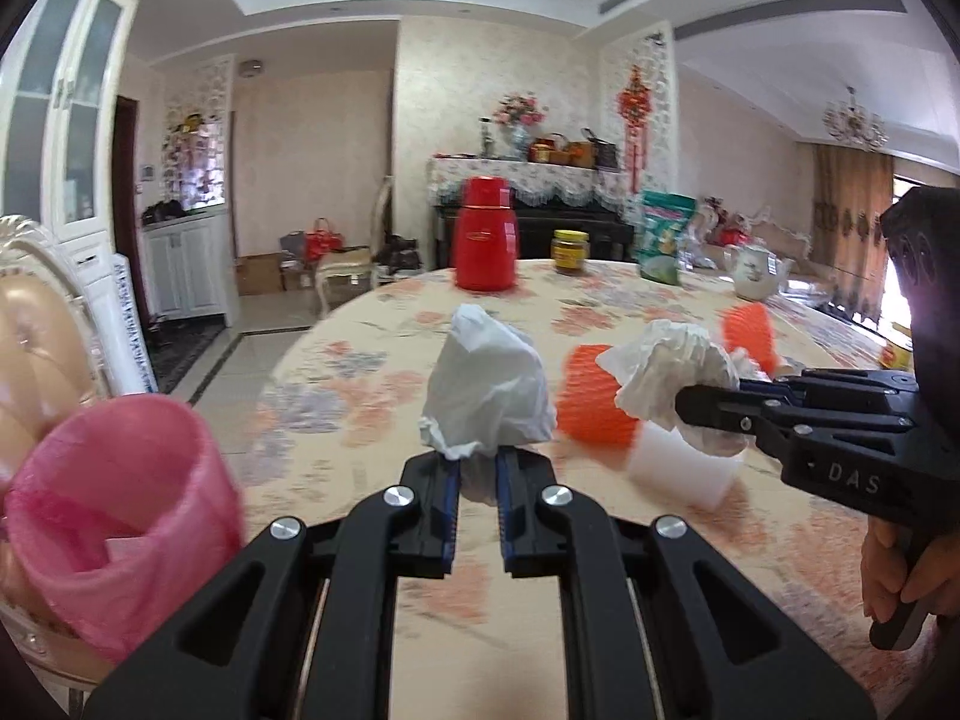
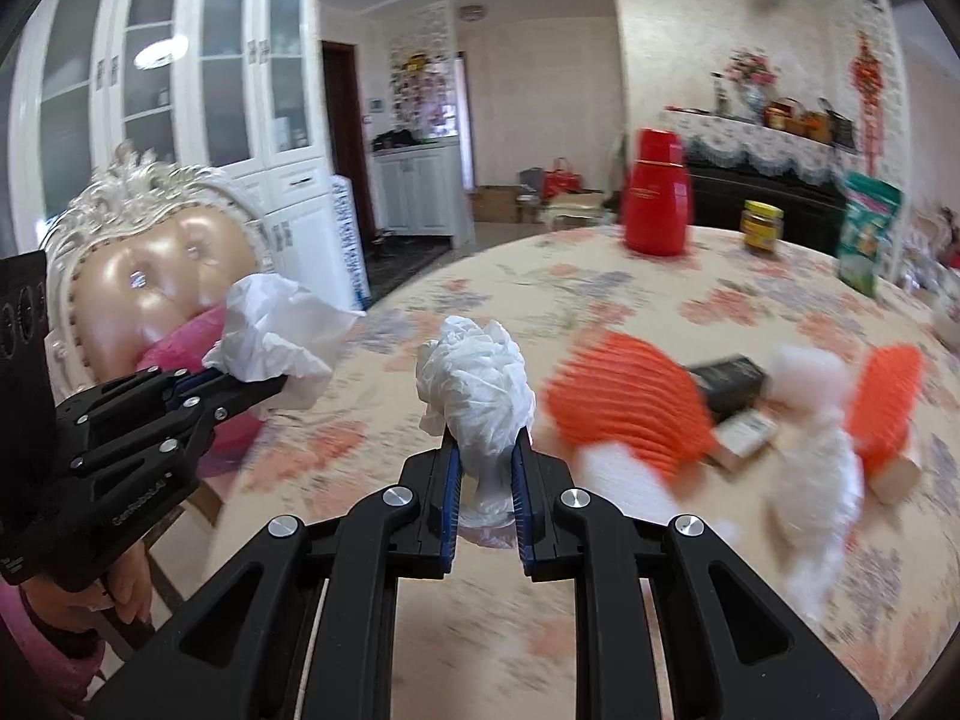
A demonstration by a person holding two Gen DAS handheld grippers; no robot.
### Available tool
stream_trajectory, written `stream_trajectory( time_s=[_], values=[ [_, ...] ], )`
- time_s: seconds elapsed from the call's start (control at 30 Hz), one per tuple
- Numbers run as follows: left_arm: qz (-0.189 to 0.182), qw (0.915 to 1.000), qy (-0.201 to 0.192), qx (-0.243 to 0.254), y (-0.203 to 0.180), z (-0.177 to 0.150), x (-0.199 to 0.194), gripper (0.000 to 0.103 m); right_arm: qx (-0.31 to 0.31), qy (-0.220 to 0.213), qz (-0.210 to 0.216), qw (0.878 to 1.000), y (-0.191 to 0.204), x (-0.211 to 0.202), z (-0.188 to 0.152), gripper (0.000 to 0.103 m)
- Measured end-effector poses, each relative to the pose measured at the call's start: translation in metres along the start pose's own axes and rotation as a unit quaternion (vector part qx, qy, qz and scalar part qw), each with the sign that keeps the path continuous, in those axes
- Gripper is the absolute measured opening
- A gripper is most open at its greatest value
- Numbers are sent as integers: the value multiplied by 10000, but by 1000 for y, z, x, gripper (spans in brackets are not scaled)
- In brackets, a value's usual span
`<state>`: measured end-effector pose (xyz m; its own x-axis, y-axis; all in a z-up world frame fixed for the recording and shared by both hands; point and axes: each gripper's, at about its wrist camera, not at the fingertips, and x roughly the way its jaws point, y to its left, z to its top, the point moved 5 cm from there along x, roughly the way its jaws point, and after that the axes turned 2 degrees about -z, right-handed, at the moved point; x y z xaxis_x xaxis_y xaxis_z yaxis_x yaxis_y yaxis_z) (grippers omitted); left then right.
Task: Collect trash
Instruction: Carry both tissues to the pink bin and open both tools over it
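The left gripper (image 1: 477, 468) pinches a crumpled white tissue (image 1: 489, 390) between its fingers, held above the floral-clothed bench (image 1: 360, 408). The right gripper (image 2: 486, 474) likewise pinches a wadded white tissue (image 2: 477, 384) over the bench. A bin lined with a pink bag (image 1: 120, 516) stands at the bench's left edge, beside an ornate chair (image 2: 156, 264). Orange foam netting (image 2: 630, 408) lies on the bench nearby.

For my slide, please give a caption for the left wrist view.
Left gripper and right gripper each hold crumpled tissue beside the pink-lined bin.
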<state>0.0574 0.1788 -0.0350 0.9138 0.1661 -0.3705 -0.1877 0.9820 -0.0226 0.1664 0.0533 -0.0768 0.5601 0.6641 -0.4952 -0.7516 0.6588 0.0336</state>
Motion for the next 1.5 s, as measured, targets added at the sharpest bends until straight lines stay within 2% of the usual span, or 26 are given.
stream_trajectory(
  time_s=[0.23, 0.5, 0.67, 0.87, 0.93, 0.97, 1.0, 1.03, 1.1, 1.2, 1.27, 1.33, 1.37, 1.43, 1.5],
  values=[
    [570, 9979, 53, -299, 72, -10, -21, 10, -459, 19, 620, 9970, 72, 37, 26, 17],
    [1293, 9898, -18, -590, 165, -17, -56, 11, -879, 29, 1416, 9860, 159, 85, 50, 17],
    [1506, 9854, 45, -795, 215, -19, -61, 14, -893, 106, 1751, 9804, 199, 115, 64, 17],
    [1550, 9808, 229, -1161, 270, -24, -44, 14, -891, 293, 1966, 9760, 228, 155, 78, 20],
    [1667, 9783, 253, -1208, 283, -25, -41, 22, -802, 357, 2045, 9749, 232, 167, 81, 26],
    [1736, 9771, 264, -1204, 287, -25, -41, 27, -776, 393, 2102, 9738, 234, 172, 82, 35],
    [1839, 9751, 244, -1213, 291, -24, -43, 41, -747, 414, 2149, 9729, 235, 176, 83, 46],
    [1923, 9733, 175, -1241, 295, -24, -47, 55, -694, 405, 2141, 9735, 234, 180, 84, 66],
    [2082, 9691, 5, -1324, 301, -22, -57, 66, -631, 297, 2160, 9739, 231, 180, 86, 68],
    [2268, 9642, -27, -1375, 305, -23, -66, 71, -548, 253, 2147, 9748, 223, 176, 87, 68],
    [2426, 9603, -65, -1373, 304, -23, -74, 78, -497, 220, 2144, 9752, 216, 170, 87, 68],
    [2549, 9567, -164, -1394, 299, -24, -84, 94, -490, 137, 2088, 9766, 207, 160, 86, 68],
    [2616, 9543, -250, -1424, 296, -23, -90, 97, -492, 109, 2052, 9774, 202, 155, 86, 68],
    [2618, 9536, -313, -1456, 288, -23, -94, 98, -455, 67, 1982, 9791, 191, 143, 84, 68],
    [2521, 9568, -326, -1413, 278, -21, -93, 98, -440, 15, 1919, 9804, 181, 133, 82, 71]
  ],
)
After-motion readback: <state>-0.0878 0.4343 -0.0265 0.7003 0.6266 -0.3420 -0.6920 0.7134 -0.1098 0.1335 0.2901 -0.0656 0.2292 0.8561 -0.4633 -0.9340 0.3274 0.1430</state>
